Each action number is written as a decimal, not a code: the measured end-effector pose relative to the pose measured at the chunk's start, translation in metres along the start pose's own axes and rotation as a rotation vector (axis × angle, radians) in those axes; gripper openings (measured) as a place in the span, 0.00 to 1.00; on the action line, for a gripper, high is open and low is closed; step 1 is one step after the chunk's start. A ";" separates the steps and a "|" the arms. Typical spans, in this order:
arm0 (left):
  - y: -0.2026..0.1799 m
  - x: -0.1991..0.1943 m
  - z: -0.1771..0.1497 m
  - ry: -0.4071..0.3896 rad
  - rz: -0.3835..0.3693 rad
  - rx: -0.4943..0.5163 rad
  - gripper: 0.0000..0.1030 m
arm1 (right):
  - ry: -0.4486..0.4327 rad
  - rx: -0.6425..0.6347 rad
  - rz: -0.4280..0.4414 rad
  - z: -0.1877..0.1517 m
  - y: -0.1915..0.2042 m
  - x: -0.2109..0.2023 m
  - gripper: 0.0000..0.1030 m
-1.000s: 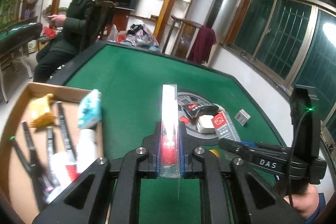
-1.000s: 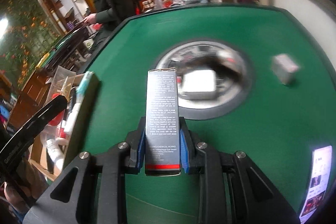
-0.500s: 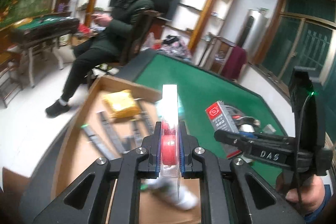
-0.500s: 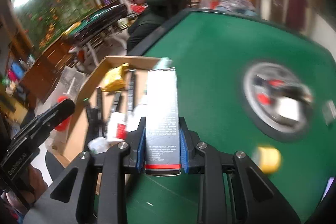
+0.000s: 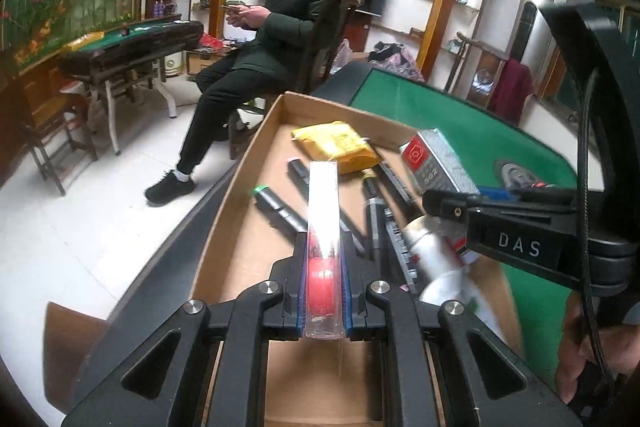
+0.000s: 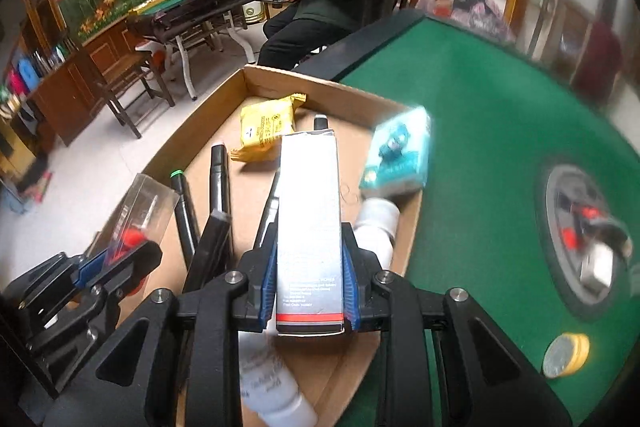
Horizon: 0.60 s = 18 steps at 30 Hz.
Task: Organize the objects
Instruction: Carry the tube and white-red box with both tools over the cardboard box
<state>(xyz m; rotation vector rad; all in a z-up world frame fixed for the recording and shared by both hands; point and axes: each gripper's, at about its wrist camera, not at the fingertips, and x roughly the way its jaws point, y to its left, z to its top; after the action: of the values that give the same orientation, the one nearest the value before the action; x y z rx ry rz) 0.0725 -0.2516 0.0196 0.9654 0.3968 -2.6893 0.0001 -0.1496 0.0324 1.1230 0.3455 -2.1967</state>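
My left gripper (image 5: 323,291) is shut on a clear plastic case with a red item inside (image 5: 322,227) and holds it above the cardboard box (image 5: 256,147). It also shows in the right wrist view (image 6: 140,211). My right gripper (image 6: 310,291) is shut on a tall grey carton (image 6: 310,211), also over the box (image 6: 200,147); the carton shows in the left wrist view (image 5: 438,159). The box holds a yellow packet (image 5: 336,143), several dark markers (image 5: 280,211), a white bottle (image 6: 376,227) and a teal packet (image 6: 396,151).
The box sits at the edge of a green felt table (image 6: 500,123) with a round centre hub (image 6: 576,239). A yellow-rimmed round tin (image 6: 566,355) lies on the felt. A man sits in a chair (image 5: 280,39) beyond the box.
Both grippers have swung left from over the table's centre to over the cardboard box, each keeping hold of its item.
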 end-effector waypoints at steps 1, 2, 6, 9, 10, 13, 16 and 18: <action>0.002 0.001 -0.002 0.000 0.002 -0.003 0.10 | 0.000 -0.010 -0.011 0.000 0.002 0.001 0.24; 0.003 0.001 -0.005 0.004 0.006 -0.003 0.10 | -0.002 -0.022 -0.027 0.000 0.006 0.006 0.24; 0.004 0.005 -0.008 0.024 0.009 -0.008 0.10 | -0.004 -0.054 -0.072 0.001 0.015 0.013 0.24; 0.000 0.007 -0.009 0.036 0.020 0.008 0.10 | -0.006 -0.064 -0.081 0.000 0.018 0.016 0.24; -0.001 0.008 -0.008 0.041 0.021 0.009 0.10 | -0.010 -0.067 -0.083 -0.001 0.019 0.014 0.24; -0.002 0.009 -0.008 0.047 0.024 0.013 0.10 | -0.012 -0.078 -0.091 -0.001 0.020 0.014 0.24; -0.003 0.011 -0.006 0.053 0.033 0.011 0.10 | -0.015 -0.081 -0.094 -0.002 0.020 0.012 0.24; -0.004 0.011 -0.005 0.056 0.040 0.011 0.10 | -0.014 -0.076 -0.090 -0.002 0.018 0.011 0.24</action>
<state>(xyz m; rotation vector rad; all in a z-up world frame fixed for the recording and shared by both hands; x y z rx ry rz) 0.0662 -0.2480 0.0091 1.0430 0.3697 -2.6362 0.0078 -0.1672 0.0232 1.0688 0.4781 -2.2487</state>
